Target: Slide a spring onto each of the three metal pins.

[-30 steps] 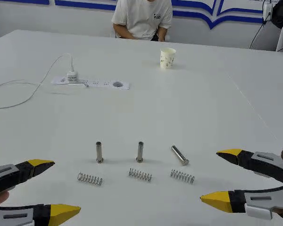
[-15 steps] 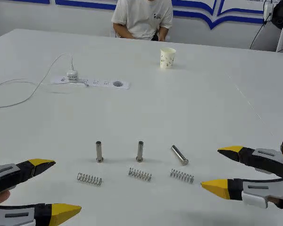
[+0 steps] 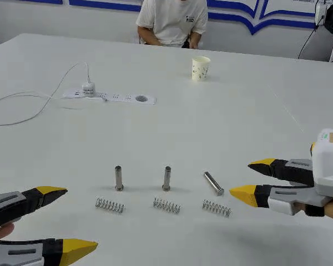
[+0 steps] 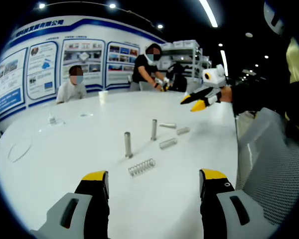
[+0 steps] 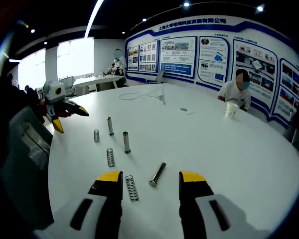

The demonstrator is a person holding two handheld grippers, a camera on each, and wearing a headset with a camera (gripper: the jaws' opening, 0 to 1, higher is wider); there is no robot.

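Each jaw of the left gripper (image 3: 77, 219) is being finished in black and capped with a pointed yellow tip. Behind the black section, a grey plate (image 3: 4, 200) with a dark oblong slot is being carried on each jaw. The right gripper (image 3: 241, 177) is being presented in the same scheme: yellow tips, black jaws, pale grey slotted plates. In both gripper views the jaws are being shown widening from blunt yellow ends into grey bodies. A dark sleeve (image 4: 249, 97) is being worn behind the right gripper in the left gripper view.
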